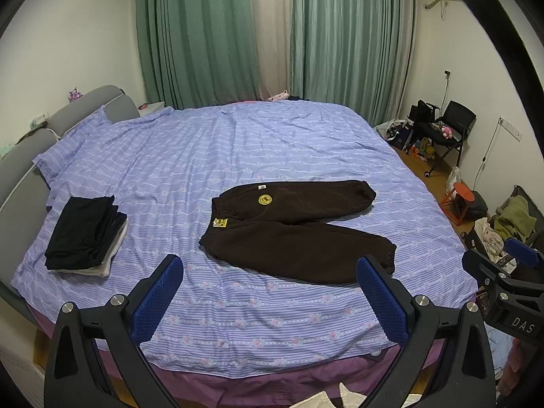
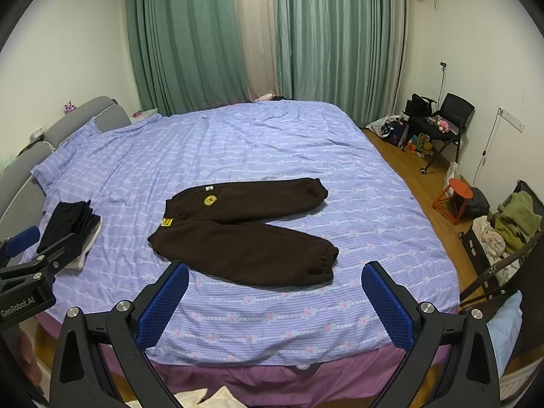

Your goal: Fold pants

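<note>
Dark brown fleece pants [image 1: 292, 229] lie spread flat on the bed [image 1: 238, 156], waistband to the left with yellow patches, both legs pointing right. They also show in the right wrist view [image 2: 244, 234]. My left gripper [image 1: 268, 272] is open and empty, held above the bed's near edge, short of the pants. My right gripper [image 2: 275, 278] is open and empty, also short of the pants, to the right of the left one. The right gripper shows at the right edge of the left wrist view [image 1: 510, 261].
A stack of folded black and white clothes [image 1: 88, 234] sits on the bed's left side. A grey headboard [image 1: 34, 156] is at left. On the floor at right stand an orange stool [image 2: 455, 200], a black chair [image 2: 445, 125] and a clothes heap [image 2: 510, 224].
</note>
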